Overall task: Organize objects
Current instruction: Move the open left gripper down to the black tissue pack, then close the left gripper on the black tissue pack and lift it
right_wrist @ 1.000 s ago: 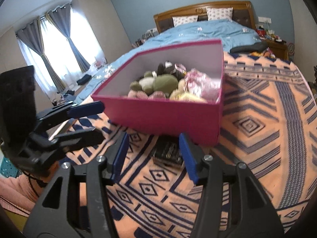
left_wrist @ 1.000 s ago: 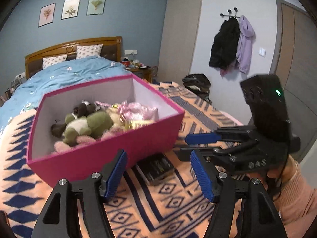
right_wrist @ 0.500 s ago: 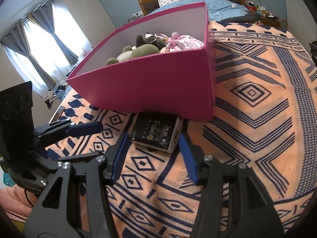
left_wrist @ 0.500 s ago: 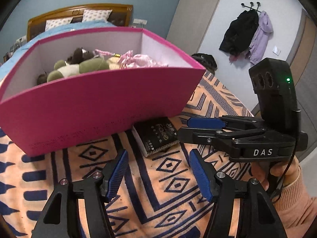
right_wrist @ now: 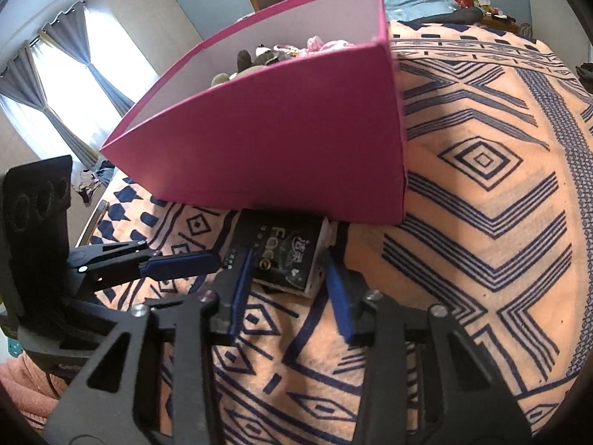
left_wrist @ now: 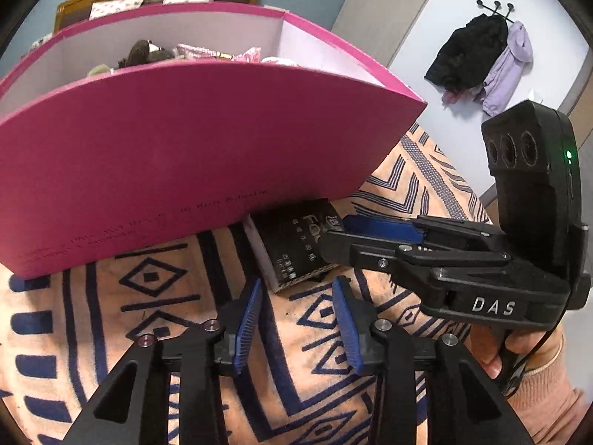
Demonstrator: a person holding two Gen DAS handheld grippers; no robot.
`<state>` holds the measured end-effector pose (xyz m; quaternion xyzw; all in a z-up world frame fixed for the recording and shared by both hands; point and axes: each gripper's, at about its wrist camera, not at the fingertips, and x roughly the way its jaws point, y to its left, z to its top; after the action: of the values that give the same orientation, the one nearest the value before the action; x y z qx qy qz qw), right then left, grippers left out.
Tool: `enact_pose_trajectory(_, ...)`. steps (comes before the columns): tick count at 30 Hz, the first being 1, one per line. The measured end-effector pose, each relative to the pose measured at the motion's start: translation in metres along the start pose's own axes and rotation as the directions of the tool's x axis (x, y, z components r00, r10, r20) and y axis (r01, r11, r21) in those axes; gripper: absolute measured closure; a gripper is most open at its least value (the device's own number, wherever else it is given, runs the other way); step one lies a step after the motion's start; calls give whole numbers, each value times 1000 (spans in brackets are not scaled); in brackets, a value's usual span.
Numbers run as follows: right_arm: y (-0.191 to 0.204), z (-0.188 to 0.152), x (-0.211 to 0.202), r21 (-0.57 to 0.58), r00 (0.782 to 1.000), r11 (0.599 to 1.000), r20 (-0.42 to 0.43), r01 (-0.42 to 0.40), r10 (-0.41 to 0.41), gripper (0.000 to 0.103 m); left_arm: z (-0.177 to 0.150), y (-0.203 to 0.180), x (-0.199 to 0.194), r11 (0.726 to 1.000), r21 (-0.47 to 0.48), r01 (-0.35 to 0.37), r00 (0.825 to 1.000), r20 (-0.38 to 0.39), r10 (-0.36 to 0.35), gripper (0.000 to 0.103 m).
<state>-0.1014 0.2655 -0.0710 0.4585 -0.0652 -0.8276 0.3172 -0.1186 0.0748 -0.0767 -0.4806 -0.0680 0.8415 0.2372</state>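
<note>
Right gripper [right_wrist: 285, 282]: jaws closing around a black pack [right_wrist: 280, 256] lying on the patterned blanket [right_wrist: 481, 222], pads either side, contact unclear. Pack sits against the pink box [right_wrist: 281, 141], plush toys [right_wrist: 255, 59] inside. Left gripper [right_wrist: 185, 263] just beside the pack.

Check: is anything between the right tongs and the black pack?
Nothing visible. The right tongs are closing around the black pack, which lies against the pink box. The left tongs sit just short of it.
</note>
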Motion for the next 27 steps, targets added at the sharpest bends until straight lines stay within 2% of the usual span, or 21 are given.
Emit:
enact_pose_trajectory(15, 1, -13, -2, -7, 1000, 1000, -27, -12, 12, 65, -11, -10, 2, 999, 33, 33, 999, -20, -32, 69)
enact_pose_trajectory(20, -1, -17, -11, -3, 1000, 1000, -19, 7, -7, 65, -11, -3, -8, 1000, 16, 5, 1000, 2, -5, 69)
enact_pose_trajectory(27, -7, -12, -10, 28, 1000, 999, -4, -23, 23, 65, -5, 0, -5, 1000, -8, 1, 1000, -6, -1, 69)
